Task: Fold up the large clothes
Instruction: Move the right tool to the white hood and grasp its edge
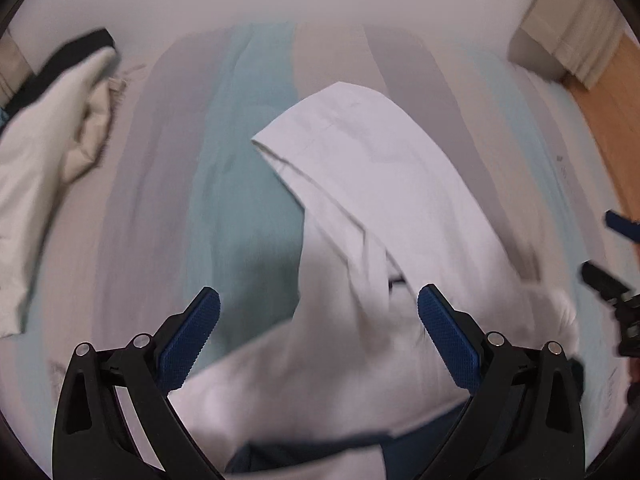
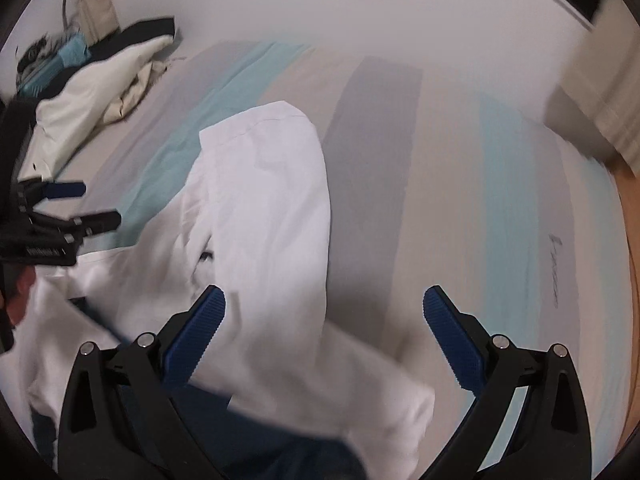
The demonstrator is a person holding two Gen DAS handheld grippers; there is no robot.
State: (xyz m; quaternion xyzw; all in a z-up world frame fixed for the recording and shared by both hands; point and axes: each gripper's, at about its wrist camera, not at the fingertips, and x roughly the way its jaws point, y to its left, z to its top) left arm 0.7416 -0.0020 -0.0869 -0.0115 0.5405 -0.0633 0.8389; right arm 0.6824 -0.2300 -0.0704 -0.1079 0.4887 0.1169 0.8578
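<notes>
A pile of clothes (image 1: 48, 140) lies at the bed's (image 1: 240, 184) left edge. The left gripper (image 1: 319, 312) hangs with jaws spread above the white shirt (image 1: 384, 200), which lies rumpled mid-bed. The right gripper (image 2: 324, 312) hangs beside it, jaws spread, holding nothing.

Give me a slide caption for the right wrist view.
Open right hand-held gripper above a white garment on a striped bed sheet.

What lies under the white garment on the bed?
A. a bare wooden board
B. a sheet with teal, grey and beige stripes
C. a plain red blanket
B: the white garment rests on a striped bed sheet with teal, grey and beige bands.
</notes>
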